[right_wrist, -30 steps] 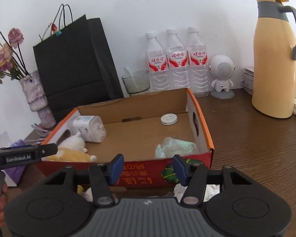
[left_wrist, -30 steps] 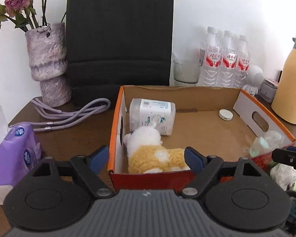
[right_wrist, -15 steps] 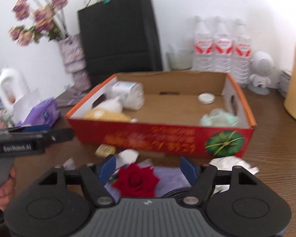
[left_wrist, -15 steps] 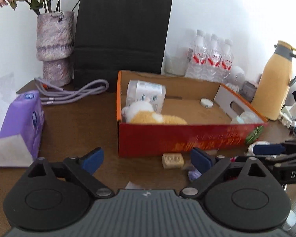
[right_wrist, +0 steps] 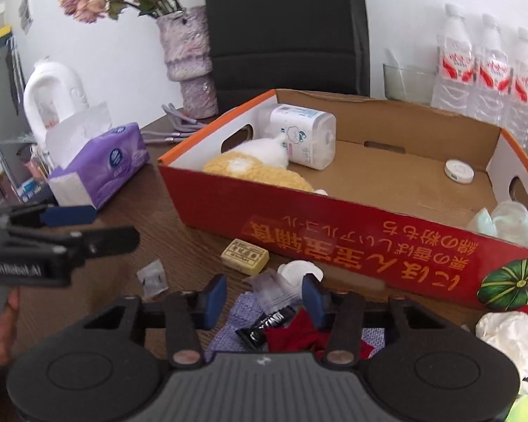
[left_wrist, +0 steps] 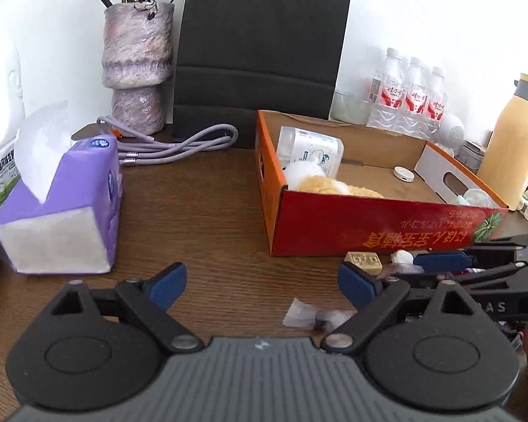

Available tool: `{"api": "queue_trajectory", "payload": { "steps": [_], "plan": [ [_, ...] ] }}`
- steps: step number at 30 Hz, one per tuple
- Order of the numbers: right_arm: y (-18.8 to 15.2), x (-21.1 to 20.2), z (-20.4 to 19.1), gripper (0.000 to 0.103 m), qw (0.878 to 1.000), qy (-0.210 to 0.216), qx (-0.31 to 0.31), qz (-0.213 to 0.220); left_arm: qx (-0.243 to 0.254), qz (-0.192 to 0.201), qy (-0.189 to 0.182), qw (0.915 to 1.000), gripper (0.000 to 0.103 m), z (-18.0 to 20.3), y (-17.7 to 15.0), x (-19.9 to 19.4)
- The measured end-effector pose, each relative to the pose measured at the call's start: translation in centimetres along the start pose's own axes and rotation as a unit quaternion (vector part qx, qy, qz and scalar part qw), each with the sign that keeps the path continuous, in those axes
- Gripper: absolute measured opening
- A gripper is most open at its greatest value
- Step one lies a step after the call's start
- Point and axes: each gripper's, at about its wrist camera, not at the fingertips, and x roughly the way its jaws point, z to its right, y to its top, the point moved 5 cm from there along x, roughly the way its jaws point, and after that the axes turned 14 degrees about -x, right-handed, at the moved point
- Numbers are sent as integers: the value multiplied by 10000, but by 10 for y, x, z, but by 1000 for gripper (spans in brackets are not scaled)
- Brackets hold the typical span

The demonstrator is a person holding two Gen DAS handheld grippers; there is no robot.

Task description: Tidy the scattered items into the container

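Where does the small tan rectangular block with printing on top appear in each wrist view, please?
Left wrist view: the small tan block lies lower right, on the wooden table just before the box's front wall.
Right wrist view: it lies at centre, again before that wall.
Shared landmark: the red cardboard box with orange lettering.

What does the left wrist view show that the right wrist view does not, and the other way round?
Only the left wrist view shows the yellow thermos and the full loop of the purple cable.

Only the right wrist view shows the red cloth, the black sachet, the clear wrapper between the closing right claw's pads, and the crumpled white paper.

Both show the box with the plush toy and white cap inside, the tan block before it, the tissue pack, vase and bottles.
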Motion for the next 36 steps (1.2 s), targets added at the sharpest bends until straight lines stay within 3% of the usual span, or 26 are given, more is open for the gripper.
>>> {"api": "queue_trajectory", "payload": {
  "steps": [5, 11, 12, 13, 17, 19, 26, 30, 36],
  "plan": [
    [2, -1, -2, 16, 9999, -85, -51, -51, 593, -228, -163, 9978, 95, 18, -18, 3],
    [10, -41, 13, 16, 9979, -276, 334, 488, 983, -354, -496, 9933, 92, 39, -34, 7],
    [10, -50, 15, 16, 9973, -312, 349, 559, 977, -386, -502, 9932, 83, 40, -34, 10],
    [10, -58, 17, 16, 9969, -347, 362, 612, 964, -450, -515, 9930, 65, 40, -35, 13],
    [3, -87, 17, 16, 9950, -349, 446, 825, 857, -411, -435, 9945, 33, 36, -37, 17],
    [-2, -93, 14, 16, 9946, -229, 474, 895, 754, -361, -418, 9956, 11, 33, -36, 18],
    [-25, -110, -5, 16, 9947, -130, 548, 865, 458, -49, -285, 9985, 8, 35, -39, -10],
    [-40, -138, -13, 16, 9921, -386, 559, 1058, 112, 513, -530, 9972, 8, 51, -44, -68],
    [-62, -174, -30, 16, 9831, -999, 596, 1411, 358, 1405, -788, 9863, 8, 88, -79, -131]
  ]
}}
